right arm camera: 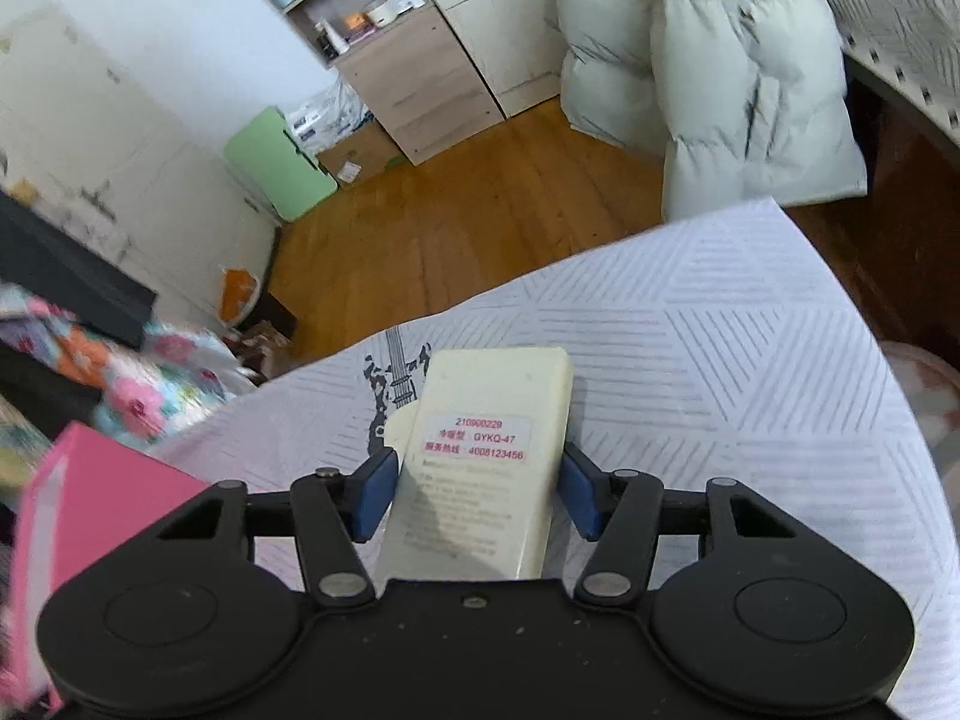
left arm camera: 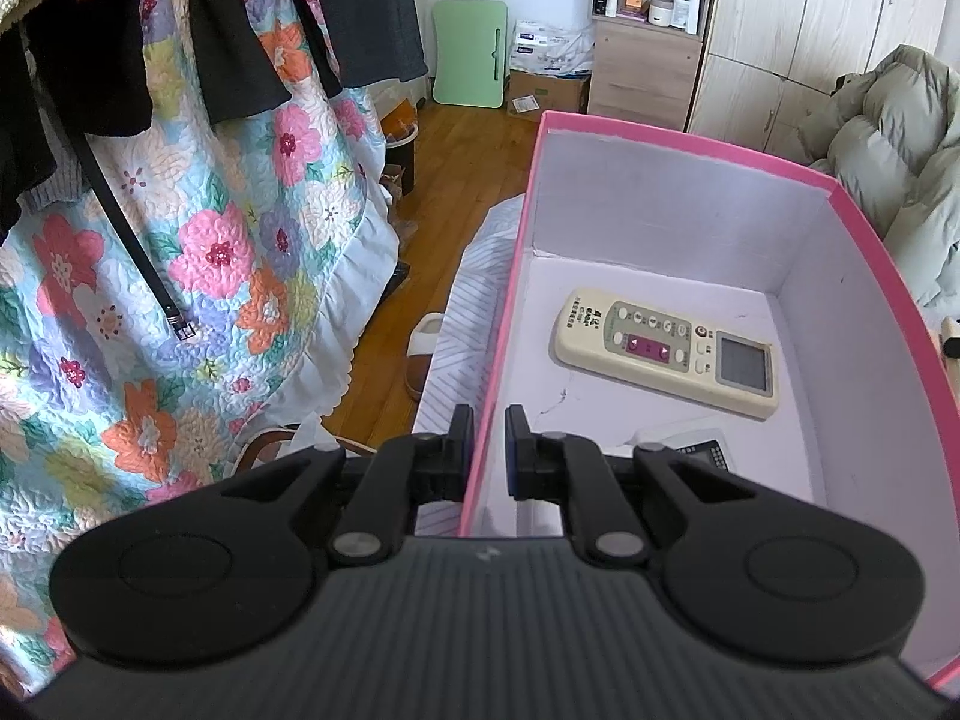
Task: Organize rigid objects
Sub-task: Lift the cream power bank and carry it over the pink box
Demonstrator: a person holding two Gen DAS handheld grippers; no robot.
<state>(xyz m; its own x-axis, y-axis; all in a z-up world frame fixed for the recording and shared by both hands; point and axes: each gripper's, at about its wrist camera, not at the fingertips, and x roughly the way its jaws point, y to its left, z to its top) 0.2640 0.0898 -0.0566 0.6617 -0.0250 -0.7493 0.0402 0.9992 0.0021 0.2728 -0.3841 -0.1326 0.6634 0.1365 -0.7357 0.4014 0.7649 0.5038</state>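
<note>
Right wrist: remote (right arm camera: 480,456) lies label-up between fingers (right arm camera: 375,495), just apart; left fingers (left arm camera: 462,441) clamp box wall (left arm camera: 498,360).

A bed covered with a white sheet (right arm camera: 720,372) patterned in grey line triangles carried the things. A black guitar print (right arm camera: 390,384) marked the sheet near its far edge. A pink box (left arm camera: 690,147) with a white inside sat on the sheet at the left. A cream remote control (right arm camera: 480,468) lay face down right of it.
</note>
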